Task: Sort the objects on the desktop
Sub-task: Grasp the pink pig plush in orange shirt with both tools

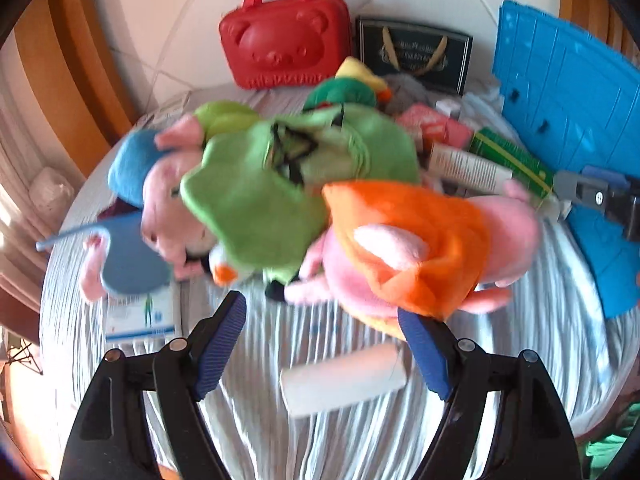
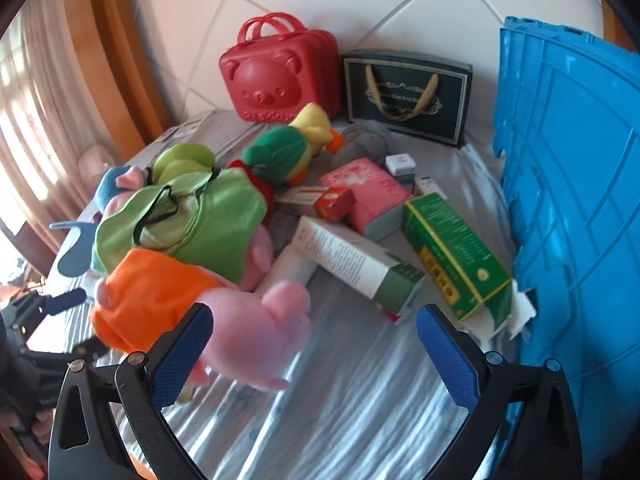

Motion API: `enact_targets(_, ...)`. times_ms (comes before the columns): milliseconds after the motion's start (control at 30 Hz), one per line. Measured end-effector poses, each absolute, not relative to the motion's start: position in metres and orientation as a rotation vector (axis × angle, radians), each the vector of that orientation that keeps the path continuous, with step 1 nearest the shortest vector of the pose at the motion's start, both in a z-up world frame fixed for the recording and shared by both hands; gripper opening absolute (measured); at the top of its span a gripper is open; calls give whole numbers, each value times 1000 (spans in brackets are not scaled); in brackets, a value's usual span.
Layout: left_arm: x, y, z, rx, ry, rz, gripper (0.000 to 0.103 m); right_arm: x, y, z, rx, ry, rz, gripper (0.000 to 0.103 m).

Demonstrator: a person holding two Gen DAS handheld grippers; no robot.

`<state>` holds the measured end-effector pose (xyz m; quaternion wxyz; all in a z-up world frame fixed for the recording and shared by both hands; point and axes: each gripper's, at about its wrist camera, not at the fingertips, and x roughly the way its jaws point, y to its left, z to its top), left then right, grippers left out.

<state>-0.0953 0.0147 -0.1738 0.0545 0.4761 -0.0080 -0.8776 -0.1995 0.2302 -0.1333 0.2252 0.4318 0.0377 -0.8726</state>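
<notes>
Left gripper (image 1: 322, 344), black-framed with blue ribbed pads: jaws spread wide, nothing clamped, angled steeply down at the grey pleated cloth (image 1: 360, 432). White cardboard tube (image 1: 344, 380) lying between the fingers, low in the left wrist view. Pink plush pig in orange dress (image 1: 404, 248) just above the fingertips, centre right; right pad just beside its lower edge, contact unclear through blur.

Right gripper (image 2: 314, 344): jaws open and empty, tilted downward. Same pig's head just beside the left pad, lower centre. Green cardboard box (image 2: 456, 256) at centre right, beside the blue plastic crate (image 2: 568, 200). Red bear-faced plastic case (image 2: 276, 80) at upper centre.
</notes>
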Motion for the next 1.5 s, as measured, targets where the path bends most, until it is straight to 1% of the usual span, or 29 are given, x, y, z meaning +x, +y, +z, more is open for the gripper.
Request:
enact_targets(133, -80, 12, -183, 1522, 83, -2705, 79, -187, 223, -156, 1271, 117, -2379, 103)
enact_targets(233, -73, 20, -185, 1547, 71, -2709, 79, -174, 217, -179, 1371, 152, -2346, 103)
enact_targets(367, -73, 29, -186, 1557, 40, -2725, 79, -161, 223, -194, 1432, 138, -2358, 103)
enact_targets(467, -74, 40, -177, 1534, 24, -2778, 79, -153, 230, -195, 1443, 121, -2377, 103)
enact_targets(600, -83, 47, -169, 1537, 61, -2818, 79, -147, 241, -192, 1448, 105, -2415, 103)
enact_targets(667, -90, 53, -174, 1546, 26, -2798, 79, -145, 247, -189, 1446, 80, -2433, 103)
enact_targets(733, -100, 60, -192, 1596, -62, -2750, 79, -146, 249, -188, 1442, 56, -2432, 103)
enact_targets(767, -104, 62, -203, 1617, -77, -2729, 79, -146, 249, -189, 1440, 44, -2427, 103)
enact_targets(833, -108, 62, -215, 1637, -52, -2736, 83, -147, 247, -191, 1439, 40, -2413, 103)
enact_targets(900, -109, 62, -218, 1621, -68, -2724, 94, -148, 242, -196, 1442, 50, -2393, 103)
enact_targets(967, -107, 60, -219, 1619, -70, -2727, 95, -153, 237, -206, 1470, 43, -2359, 103)
enact_targets(1100, -97, 60, -217, 1651, -67, -2724, 95, -159, 235, -223, 1504, -16, -2310, 103)
enact_targets(1200, -96, 72, -221, 1633, -216, -2722, 95, -161, 233, -228, 1491, -55, -2281, 103)
enact_targets(1233, -100, 74, -224, 1641, -227, -2715, 95, -163, 233, -230, 1495, -73, -2269, 103)
enact_targets(1333, -114, 77, -235, 1702, -186, -2704, 95, -173, 231, -237, 1497, -116, -2236, 103)
enact_targets(1433, -122, 82, -242, 1701, -197, -2708, 94, -181, 228, -242, 1487, -161, -2203, 103)
enact_targets(1500, -123, 85, -242, 1660, -236, -2725, 86, -182, 225, -240, 1465, -135, -2214, 103)
